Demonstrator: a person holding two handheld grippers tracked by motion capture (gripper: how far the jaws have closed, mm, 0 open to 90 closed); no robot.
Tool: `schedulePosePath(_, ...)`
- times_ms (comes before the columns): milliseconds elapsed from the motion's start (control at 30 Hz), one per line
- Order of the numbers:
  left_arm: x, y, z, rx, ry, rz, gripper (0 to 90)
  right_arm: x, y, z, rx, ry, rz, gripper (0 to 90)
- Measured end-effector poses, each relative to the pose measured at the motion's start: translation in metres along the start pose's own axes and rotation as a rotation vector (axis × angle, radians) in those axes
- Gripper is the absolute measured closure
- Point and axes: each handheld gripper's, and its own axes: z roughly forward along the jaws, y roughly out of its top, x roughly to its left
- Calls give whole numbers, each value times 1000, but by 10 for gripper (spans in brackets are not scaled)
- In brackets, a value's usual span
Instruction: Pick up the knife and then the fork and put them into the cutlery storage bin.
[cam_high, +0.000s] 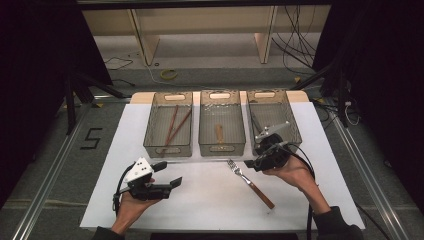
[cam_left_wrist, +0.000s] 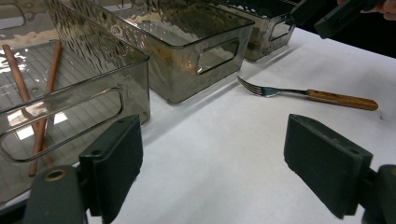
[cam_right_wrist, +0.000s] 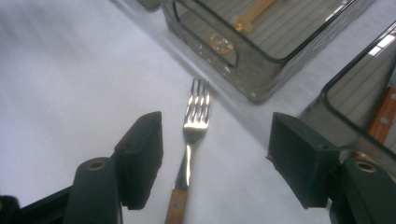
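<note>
The fork (cam_high: 250, 181) lies on the table near its front edge, before the 3 bins. The right tool (cam_right_wrist: 215, 158) is held apart around the fork's neck, untouched. The left tool (cam_left_wrist: 212, 168) is apart, empty. Next, closing on the neck is probably required.

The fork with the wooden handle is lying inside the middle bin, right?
No. The fork with the wooden handle is lying on the white table, in front of the bins, not inside the middle bin. The high view shows it.
</note>
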Motion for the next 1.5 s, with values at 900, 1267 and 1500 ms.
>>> schedulePosePath(900, 0, 0, 0, 1, 2, 1, 191, 18, -23, 19, 173, 18, -54, 383)
schedulePosePath(1267, 0, 0, 0, 1, 1, 1, 191, 21, -33, 29, 240, -1, -67, 457)
schedulePosePath(1500, 0, 0, 0, 1, 1, 2, 191, 23, -37, 34, 264, 1, -77, 492)
